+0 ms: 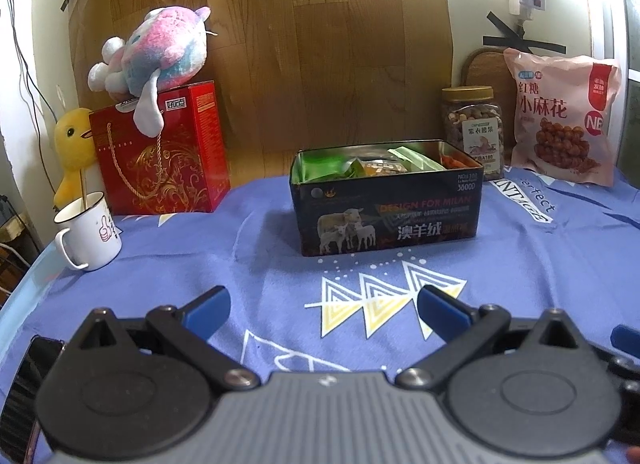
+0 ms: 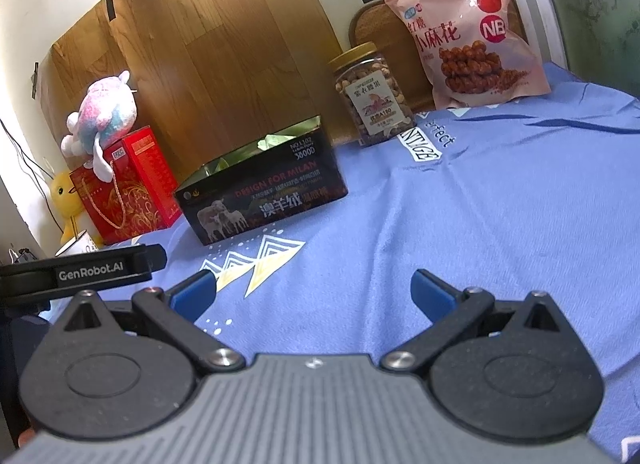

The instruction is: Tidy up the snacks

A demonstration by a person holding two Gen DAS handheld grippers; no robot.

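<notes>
- Left wrist view: your left gripper [image 1: 322, 310] hovers spread and empty over the blue cloth [image 1: 248, 264]. The open tin [image 1: 386, 210] holding snack packets [image 1: 380, 166] sits straight ahead, mid-table.
- Right wrist view: your right gripper [image 2: 313, 293] is spread, holding nothing. The tin [image 2: 262, 196] lies ahead-left; the nut jar [image 2: 374, 94] and pink snack bag [image 2: 468, 30] stand behind.

A blue cloth [image 1: 200, 264] is showing white and yellow triangles. The tin [image 1: 386, 220] is wearing black with white sheep. The bag [image 1: 562, 116] is showing pink, the box [image 1: 160, 152] red with gold swirls, the duck [image 1: 74, 148] yellow.
</notes>
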